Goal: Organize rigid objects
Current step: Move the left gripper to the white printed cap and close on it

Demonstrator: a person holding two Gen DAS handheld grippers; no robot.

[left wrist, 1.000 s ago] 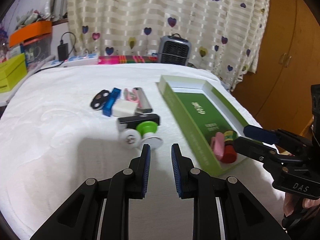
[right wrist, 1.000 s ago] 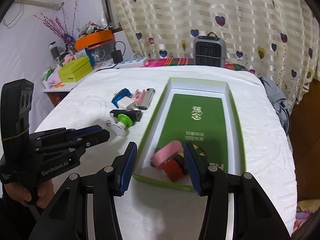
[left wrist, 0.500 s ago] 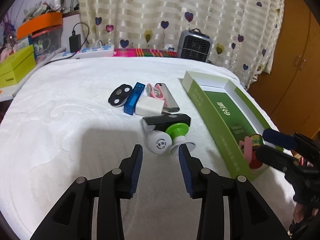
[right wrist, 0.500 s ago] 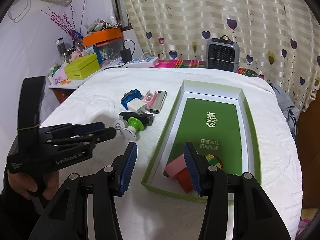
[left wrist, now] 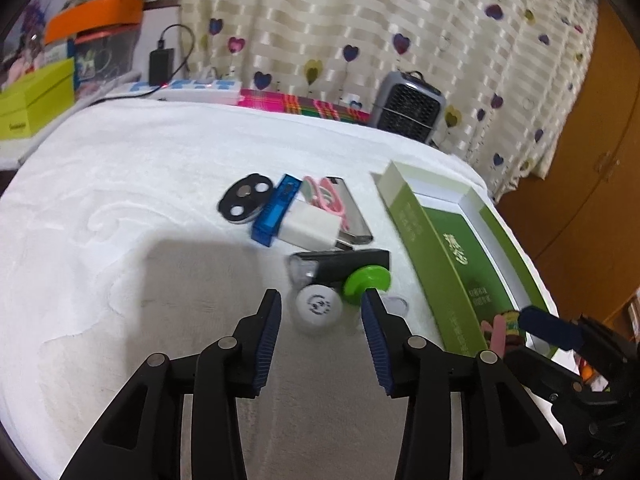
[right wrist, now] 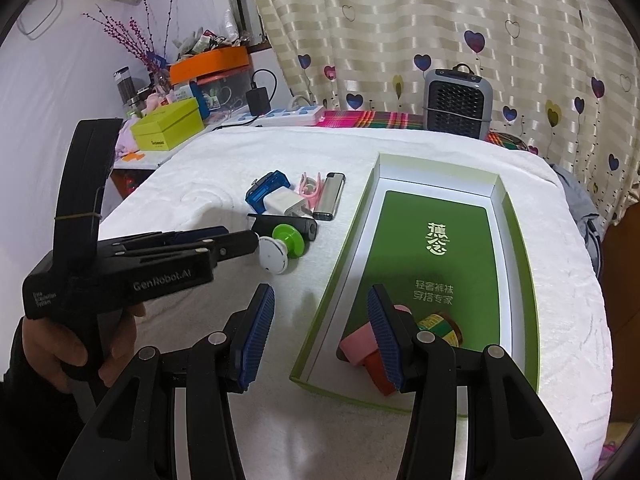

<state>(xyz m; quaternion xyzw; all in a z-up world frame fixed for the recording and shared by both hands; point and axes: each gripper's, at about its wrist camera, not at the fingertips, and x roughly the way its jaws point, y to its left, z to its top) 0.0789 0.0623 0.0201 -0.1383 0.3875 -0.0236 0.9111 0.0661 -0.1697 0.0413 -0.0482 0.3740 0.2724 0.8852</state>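
Note:
Small rigid objects lie on the white table: a white round puck (left wrist: 319, 307) (right wrist: 273, 255), a green knob (left wrist: 367, 282) (right wrist: 289, 235), a black flashlight (left wrist: 340, 265), a white charger (left wrist: 314, 227), a blue stick (left wrist: 276, 210), a black disc (left wrist: 245, 198), a pink clip (left wrist: 325, 196) and a silver lighter (left wrist: 352, 216). My left gripper (left wrist: 321, 305) is open, its jaws on either side of the puck. A green box (right wrist: 516, 264) holds a pink piece (right wrist: 358, 344), a red piece and a small jar (right wrist: 440, 326). My right gripper (right wrist: 321, 308) is open over the box's near-left edge.
A grey heater (right wrist: 457, 104), a power strip (right wrist: 288, 115) and a plaid cloth (right wrist: 372, 119) sit at the table's far edge. A yellow-green box (right wrist: 168, 128) and an orange-lidded bin (right wrist: 212, 68) stand on a side table at the left. A wooden wardrobe (left wrist: 592, 152) is at the right.
My left gripper has opened wider and moved forward until its jaws flank the white puck. My right gripper has pulled back slightly from the box and stays open.

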